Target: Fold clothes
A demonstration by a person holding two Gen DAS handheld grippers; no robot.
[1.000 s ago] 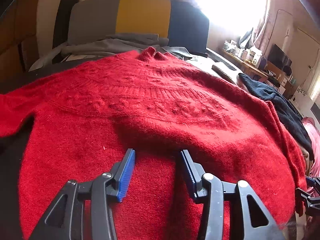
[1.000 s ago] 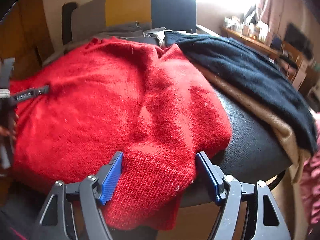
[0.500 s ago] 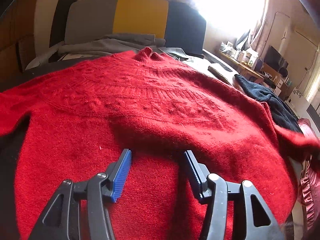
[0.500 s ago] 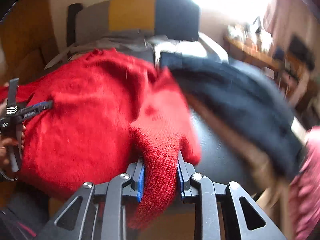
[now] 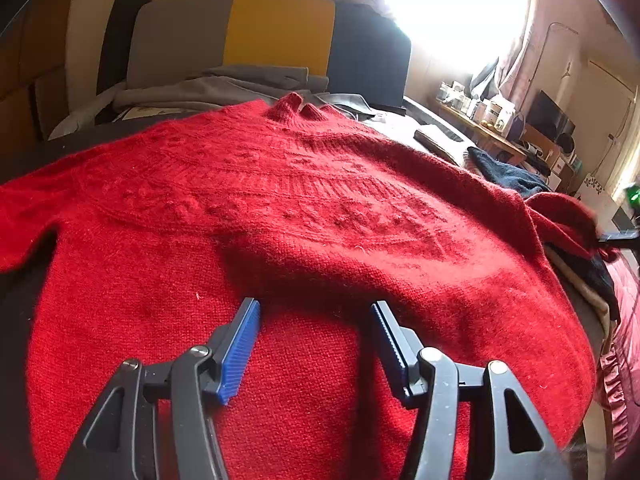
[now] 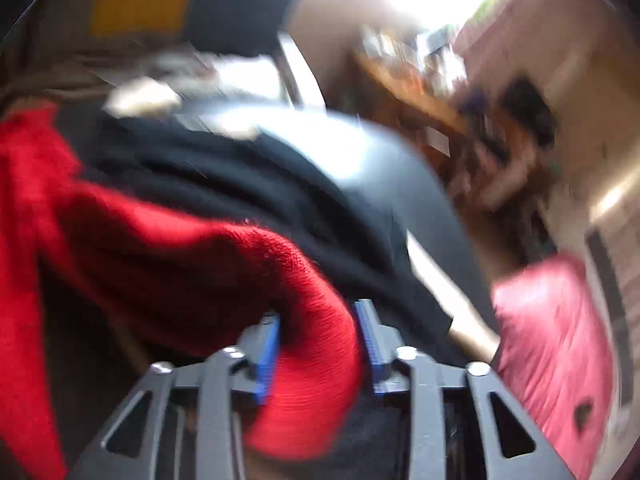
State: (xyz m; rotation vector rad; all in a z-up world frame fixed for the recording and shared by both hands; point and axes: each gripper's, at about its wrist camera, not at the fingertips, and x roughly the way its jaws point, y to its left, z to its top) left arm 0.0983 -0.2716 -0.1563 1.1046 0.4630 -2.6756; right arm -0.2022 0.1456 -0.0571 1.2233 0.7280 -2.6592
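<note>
A red knitted sweater (image 5: 280, 208) lies spread flat, collar at the far side, filling the left wrist view. My left gripper (image 5: 316, 312) hovers open just over its lower body, holding nothing. In the blurred right wrist view my right gripper (image 6: 318, 320) is shut on the ribbed cuff of the sweater's red sleeve (image 6: 312, 320), which stretches off to the left towards the sweater body (image 6: 24, 200). That raised sleeve (image 5: 560, 216) also shows at the right edge of the left wrist view.
A black garment (image 6: 248, 188) and a tan one lie right of the sweater on the dark surface. Grey clothes (image 5: 216, 84) are piled behind the collar against a grey, yellow and dark backrest (image 5: 276, 28). A pink ruffled cloth (image 6: 560, 332) hangs at the right.
My right gripper closed on the sleeve cuff and has lifted and swung it, blurring its view. The left gripper has stayed open over the sweater, drifting only slightly.
</note>
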